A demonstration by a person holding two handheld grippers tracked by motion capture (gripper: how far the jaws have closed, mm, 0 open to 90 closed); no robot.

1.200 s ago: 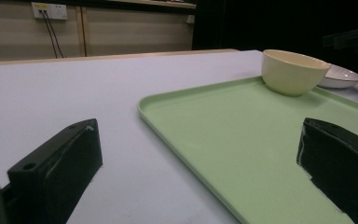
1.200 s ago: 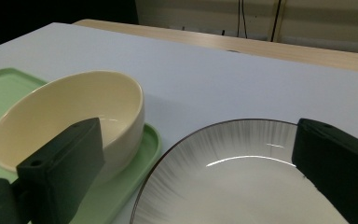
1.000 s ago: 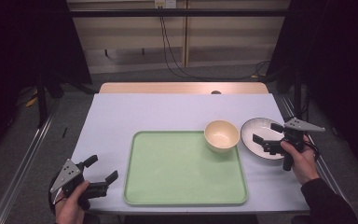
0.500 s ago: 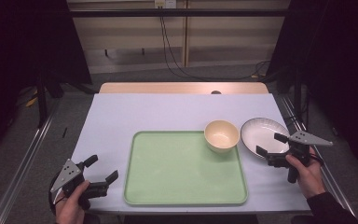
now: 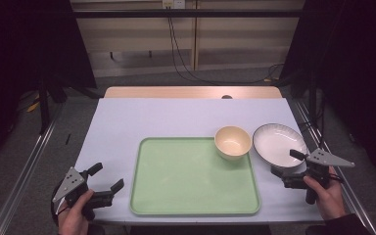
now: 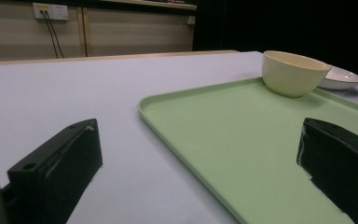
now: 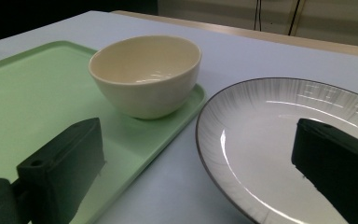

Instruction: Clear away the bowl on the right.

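Observation:
A light green tray [image 5: 186,181] lies in the middle of the table. A cream bowl [image 5: 232,142] [image 7: 144,77] [image 6: 292,72] stands on the tray's far right corner. Just right of the tray rests a white plate [image 5: 278,144] [image 7: 279,140] with a dark rim. My right gripper [image 5: 286,166] is open, low at the plate's near edge, nothing between its jaws. My left gripper [image 5: 106,177] is open near the table's front left, beside the tray's left edge [image 6: 168,126], also holding nothing.
The white table top [image 5: 176,117] stretches bare behind the tray to a wooden strip at the far edge. Metal rails run down both sides of the table. Cables hang against the far wall.
My right gripper has drawn back toward the front edge, off the plate, which now lies bare on the table. The left gripper has stayed in place.

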